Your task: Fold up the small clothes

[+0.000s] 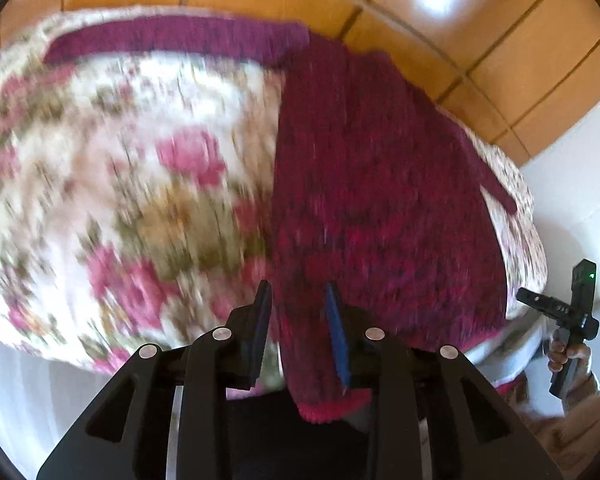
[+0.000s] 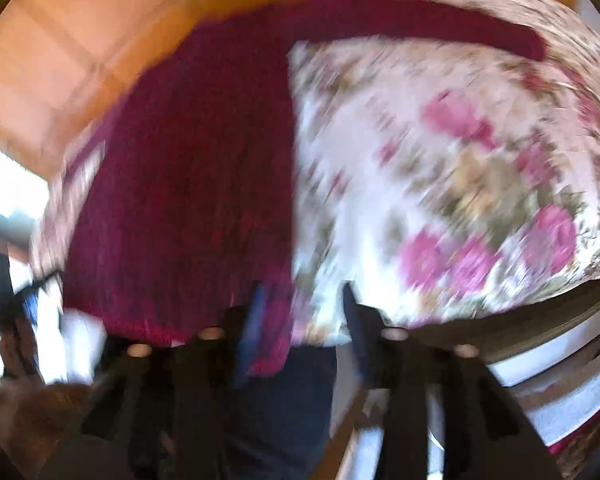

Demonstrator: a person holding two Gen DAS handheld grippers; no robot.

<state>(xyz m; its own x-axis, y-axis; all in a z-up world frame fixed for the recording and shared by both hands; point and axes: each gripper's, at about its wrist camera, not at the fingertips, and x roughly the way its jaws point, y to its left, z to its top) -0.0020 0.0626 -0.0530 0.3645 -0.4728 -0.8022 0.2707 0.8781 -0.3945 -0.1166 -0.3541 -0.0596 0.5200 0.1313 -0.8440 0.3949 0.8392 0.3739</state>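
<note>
Left tongs (image 1: 298, 292): your jaws stand a little apart over the near edge of the dark red knitted sweater (image 1: 380, 184); pads not seen pressing it. The sweater lies flat on the floral-covered surface (image 1: 120, 168), one sleeve stretched along the far edge. Your other hand (image 1: 568, 354) with its tool shows at far right.

Right tongs (image 2: 304, 296): view heavily blurred. Jaws parted wider, straddling the sweater's (image 2: 188, 168) near corner where it meets the floral cover (image 2: 440, 168); no grip visible.
</note>
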